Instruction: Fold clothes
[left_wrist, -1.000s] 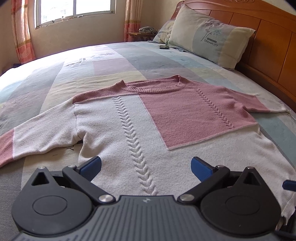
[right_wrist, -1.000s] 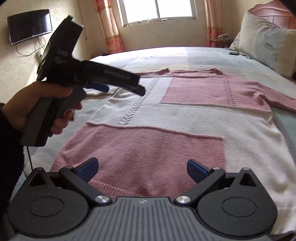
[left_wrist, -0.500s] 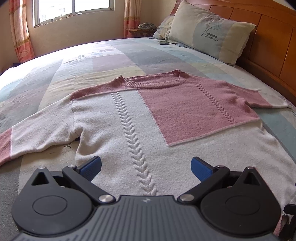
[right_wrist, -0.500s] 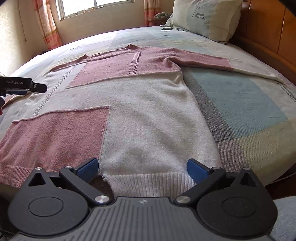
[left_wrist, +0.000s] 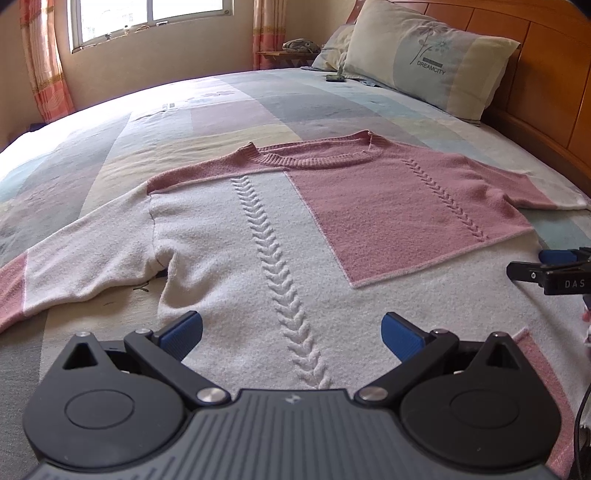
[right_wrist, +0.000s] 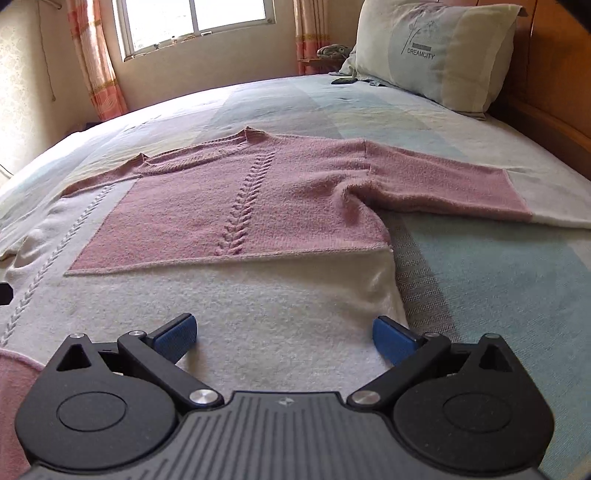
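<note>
A pink and cream knit sweater (left_wrist: 280, 236) lies flat and face up on the bed, sleeves spread to both sides; it also shows in the right wrist view (right_wrist: 236, 206). My left gripper (left_wrist: 291, 330) is open and empty, low over the sweater's lower left body. My right gripper (right_wrist: 284, 334) is open and empty over the lower right body near the side seam. The right gripper's tip (left_wrist: 554, 266) shows at the right edge of the left wrist view.
The bed has a patchwork sheet (left_wrist: 229, 110). A pillow (left_wrist: 428, 55) leans on the wooden headboard (left_wrist: 546, 74). A small dark object (left_wrist: 336, 77) lies near the pillows. A window (right_wrist: 192, 22) and curtains are at the far wall.
My right gripper has swung from the sweater's hem up and right, over the right body. My left gripper has moved slightly forward over the sweater. Both stay open.
</note>
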